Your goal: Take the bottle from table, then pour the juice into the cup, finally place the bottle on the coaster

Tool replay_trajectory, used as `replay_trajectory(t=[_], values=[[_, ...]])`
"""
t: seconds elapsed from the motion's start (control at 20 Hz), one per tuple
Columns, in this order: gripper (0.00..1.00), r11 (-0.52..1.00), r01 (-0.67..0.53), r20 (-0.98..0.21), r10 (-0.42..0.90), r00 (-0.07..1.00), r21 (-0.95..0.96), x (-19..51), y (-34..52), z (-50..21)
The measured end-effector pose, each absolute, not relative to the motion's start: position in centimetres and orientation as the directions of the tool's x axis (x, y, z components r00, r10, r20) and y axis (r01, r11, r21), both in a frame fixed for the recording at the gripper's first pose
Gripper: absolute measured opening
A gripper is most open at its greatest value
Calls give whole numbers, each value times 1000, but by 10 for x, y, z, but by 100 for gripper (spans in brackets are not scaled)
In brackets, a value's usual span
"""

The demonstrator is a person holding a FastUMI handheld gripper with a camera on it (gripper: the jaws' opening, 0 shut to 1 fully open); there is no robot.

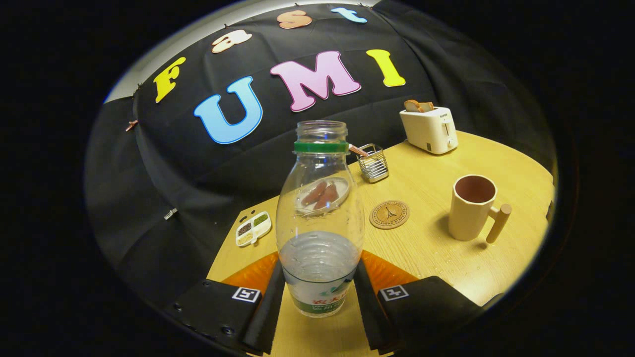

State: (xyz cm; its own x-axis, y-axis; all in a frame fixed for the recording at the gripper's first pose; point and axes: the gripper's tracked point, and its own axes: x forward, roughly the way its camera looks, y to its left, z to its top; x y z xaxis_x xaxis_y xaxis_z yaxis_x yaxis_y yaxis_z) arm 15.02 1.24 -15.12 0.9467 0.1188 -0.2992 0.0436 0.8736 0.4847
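A clear plastic bottle (319, 218) with a green neck ring and no cap stands between my fingers, holding a little liquid in its lower part. My gripper (319, 292) is shut on the bottle near its base, both fingers pressing its sides. The bottle looks upright and slightly lifted off the wooden table (431, 258). Beyond the fingers to the right lies a round cork coaster (389, 214). Further right stands a beige cup (471, 207) with a wooden handle, its inside brown and apparently without liquid.
A white toaster (429, 129) with bread slices sits at the table's far right. A wire holder (373, 162) stands behind the bottle. A plate with sausages (322, 196) shows through the bottle. A small divided dish (253, 228) lies at the left edge.
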Motion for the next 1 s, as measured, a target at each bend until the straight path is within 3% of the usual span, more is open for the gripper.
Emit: replay_trajectory(t=[0.5,1.0], values=[[72,758,-4,-260,228,938,652,162,-6,-133],[72,530,155,-305,208,929,834,183,-50,-162]])
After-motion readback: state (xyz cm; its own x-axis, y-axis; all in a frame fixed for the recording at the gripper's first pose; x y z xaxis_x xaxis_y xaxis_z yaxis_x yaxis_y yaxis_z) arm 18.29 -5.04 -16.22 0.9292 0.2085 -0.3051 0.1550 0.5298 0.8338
